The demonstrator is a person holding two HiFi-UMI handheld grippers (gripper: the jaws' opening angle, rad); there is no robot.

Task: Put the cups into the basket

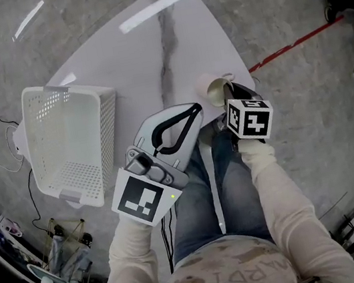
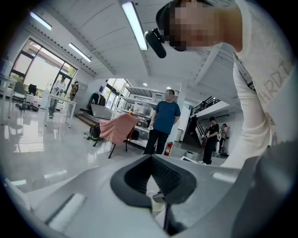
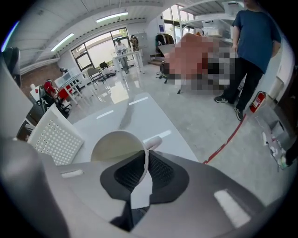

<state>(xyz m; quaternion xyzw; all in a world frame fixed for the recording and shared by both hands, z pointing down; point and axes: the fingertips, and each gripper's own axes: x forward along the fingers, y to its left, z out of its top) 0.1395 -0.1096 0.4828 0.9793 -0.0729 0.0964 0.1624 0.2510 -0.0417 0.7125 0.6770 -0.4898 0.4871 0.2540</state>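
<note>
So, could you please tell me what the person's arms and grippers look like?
Both arms wear cream long sleeves. The left gripper and right gripper have light grey bodies with black ribbed pads, and each carries a white cube printed with black square markers.

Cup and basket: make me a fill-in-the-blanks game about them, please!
The cup is pinched by the ____ gripper.
The basket on the table is coloured ____.
Right now the basket holds ____ cups.
Missing words: right; white; no.
</note>
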